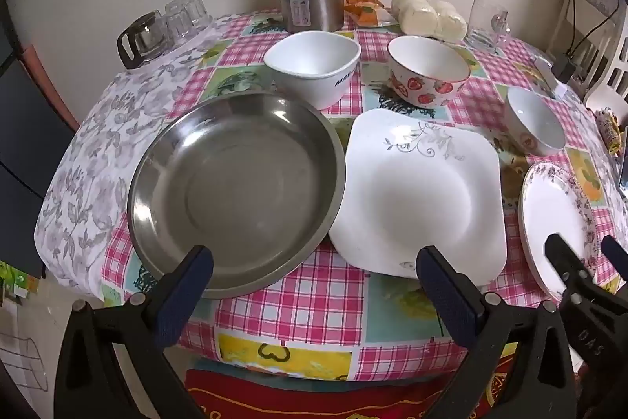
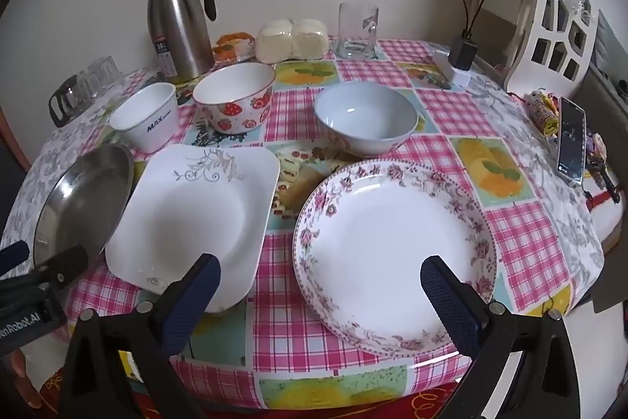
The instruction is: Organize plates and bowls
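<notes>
**A:** Both claws, left gripper (image 1: pixel 314 262) and right gripper (image 2: pixel 320 269), are spread wide at the table's near edge, empty, so we've stacked nothing yet.

**B:** Yep, all separate: steel pan (image 1: pixel 235 191), square plate (image 1: pixel 422 195), floral plate (image 2: pixel 392 246), then three bowls behind: strawberry bowl (image 2: pixel 235 97), pale bowl (image 2: pixel 365 120), white MAX bowl (image 2: pixel 145 120).

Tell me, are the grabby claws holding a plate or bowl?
No. The left gripper and right gripper are both open and empty, hovering near the table's front edge.
</notes>
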